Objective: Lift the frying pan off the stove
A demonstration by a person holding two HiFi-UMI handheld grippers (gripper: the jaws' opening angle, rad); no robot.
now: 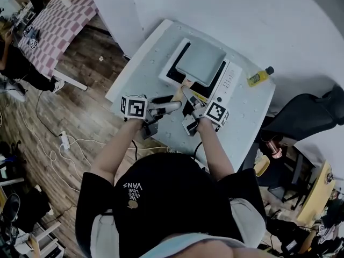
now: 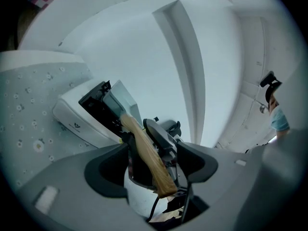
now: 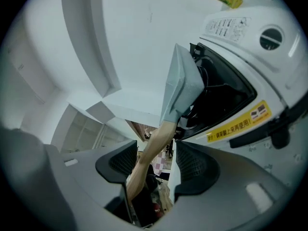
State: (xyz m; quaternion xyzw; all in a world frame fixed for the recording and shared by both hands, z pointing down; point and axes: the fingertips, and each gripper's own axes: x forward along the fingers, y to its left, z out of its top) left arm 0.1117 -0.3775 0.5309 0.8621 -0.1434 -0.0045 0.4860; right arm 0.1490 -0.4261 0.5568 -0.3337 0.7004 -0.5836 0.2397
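One square frying pan (image 1: 200, 62) sits on the one induction stove (image 1: 228, 82) mid-worktop (image 1: 247, 122), and since the left claw (image 2: 151, 165) and right claw (image 3: 156, 160) are both spread loosely round its wooden handle (image 2: 144, 150), a slack or lopsided squeeze could let the pan tip or slide towards the one yellow bottle (image 1: 259, 77) at the far right corner.

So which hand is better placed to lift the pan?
Probably right: the right tongs straddle the wooden handle closer to the frying pan; the left tongs flank only its end.
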